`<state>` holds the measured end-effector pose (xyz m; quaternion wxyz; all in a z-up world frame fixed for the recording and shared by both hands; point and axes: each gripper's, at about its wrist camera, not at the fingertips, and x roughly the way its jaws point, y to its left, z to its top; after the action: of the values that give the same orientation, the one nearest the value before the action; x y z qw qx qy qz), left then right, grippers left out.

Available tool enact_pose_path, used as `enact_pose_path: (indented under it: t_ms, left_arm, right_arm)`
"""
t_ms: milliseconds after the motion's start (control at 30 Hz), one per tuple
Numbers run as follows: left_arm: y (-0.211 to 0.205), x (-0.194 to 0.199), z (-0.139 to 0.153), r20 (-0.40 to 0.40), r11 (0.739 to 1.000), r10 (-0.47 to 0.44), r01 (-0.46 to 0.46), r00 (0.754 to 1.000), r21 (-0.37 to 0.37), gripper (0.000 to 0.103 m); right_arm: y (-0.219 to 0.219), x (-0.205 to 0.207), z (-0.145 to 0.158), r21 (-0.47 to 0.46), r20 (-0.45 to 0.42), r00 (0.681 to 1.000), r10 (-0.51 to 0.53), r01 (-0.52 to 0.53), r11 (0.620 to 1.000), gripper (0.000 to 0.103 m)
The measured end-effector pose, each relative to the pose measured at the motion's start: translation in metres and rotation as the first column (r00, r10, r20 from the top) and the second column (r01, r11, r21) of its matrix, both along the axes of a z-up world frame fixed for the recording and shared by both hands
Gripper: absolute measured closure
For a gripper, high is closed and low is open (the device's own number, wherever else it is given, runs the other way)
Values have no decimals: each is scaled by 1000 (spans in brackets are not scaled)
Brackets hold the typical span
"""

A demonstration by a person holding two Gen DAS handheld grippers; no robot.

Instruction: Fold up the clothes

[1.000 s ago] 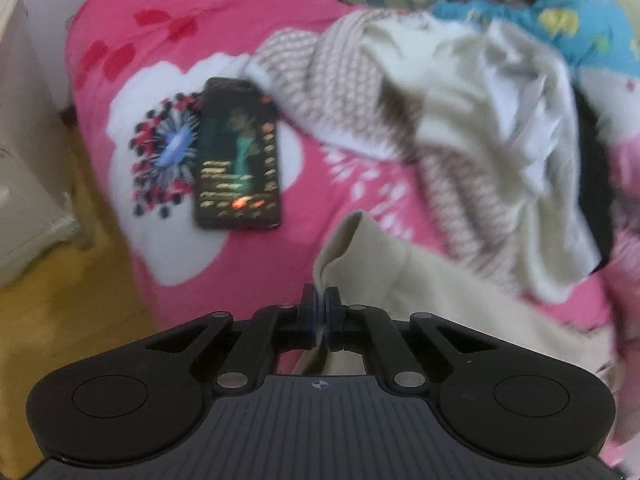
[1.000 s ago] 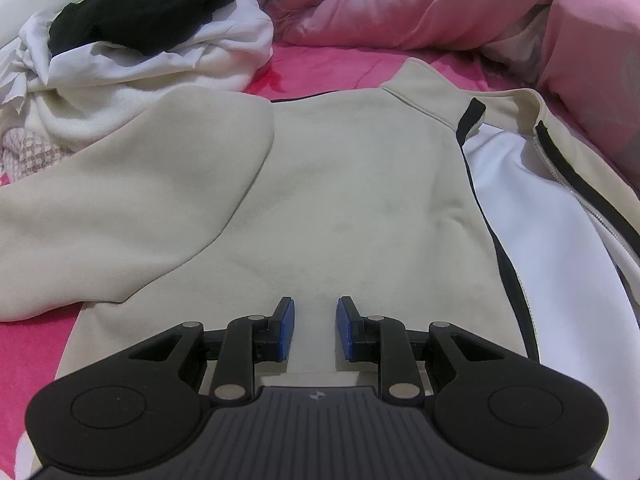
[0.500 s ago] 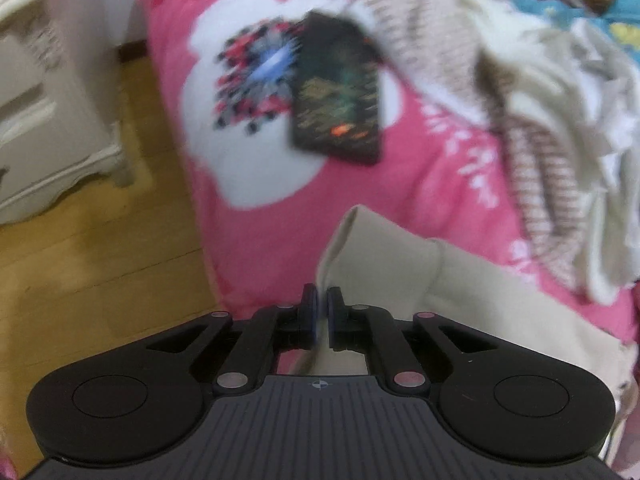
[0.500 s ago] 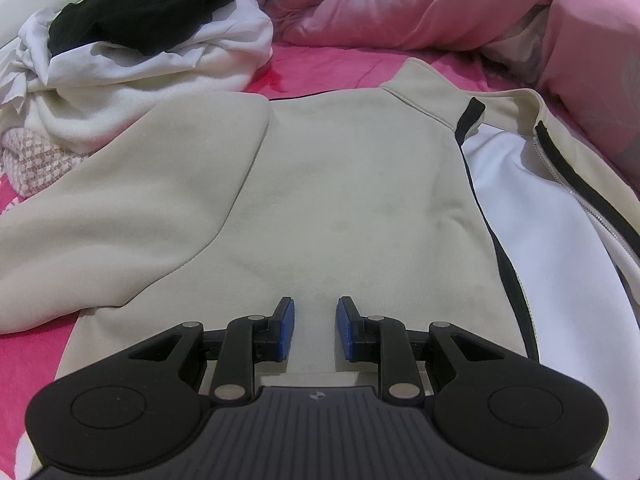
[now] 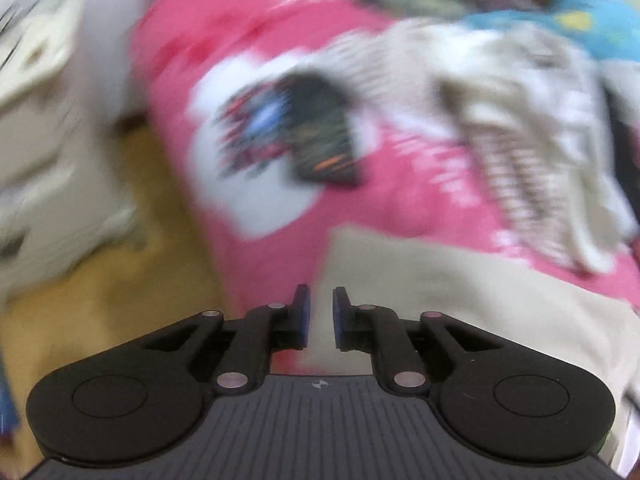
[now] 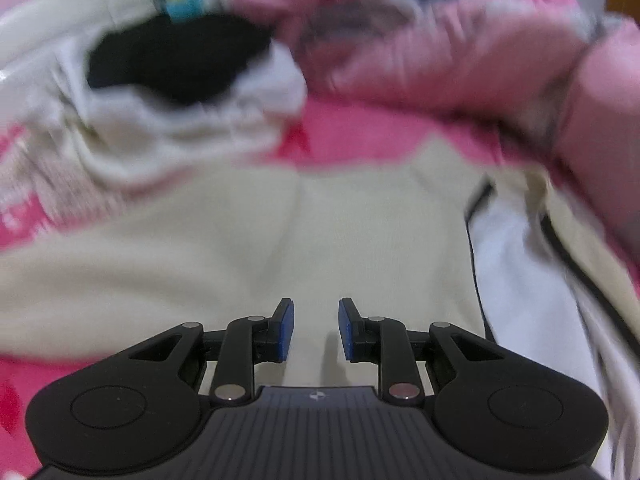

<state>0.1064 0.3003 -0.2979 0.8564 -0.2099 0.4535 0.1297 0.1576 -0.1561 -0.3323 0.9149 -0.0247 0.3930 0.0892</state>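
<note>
A beige zip jacket (image 6: 360,220) with white lining and black trim lies flat on the pink bed. Its sleeve (image 5: 440,288) stretches toward the bed's edge. In the blurred left wrist view my left gripper (image 5: 320,312) hovers at the sleeve's cuff end. Its jaws are opening, and the pads press on nothing; the cloth lies below them. My right gripper (image 6: 316,328) hangs open above the jacket's lower body with nothing between its fingers.
A dark phone (image 5: 324,140) lies on the pink sheet (image 5: 400,192). A heap of white, knit and black clothes (image 6: 180,120) sits behind the jacket, a pink quilt (image 6: 440,40) further back. A white cabinet (image 5: 40,140) and wooden floor (image 5: 140,280) are left of the bed.
My left gripper has let go of the sleeve cuff and its jaws have parted while it swung across the bed's edge. My right gripper has lifted away from the jacket.
</note>
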Motion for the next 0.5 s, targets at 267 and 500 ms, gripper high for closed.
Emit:
enact_pose_path:
  t_ms: [267,500]
  left_arm:
    - [-53,43,-34,-33,981,-191,190,981,-28,86]
    - [-40,38,-55,-81,990,-130,125,988,-62,86]
  right_arm:
    - [12,77,-13,153,-81,996,29,-17,988,80]
    - [38,115,-61,138,-126,990,57,-39,990,80]
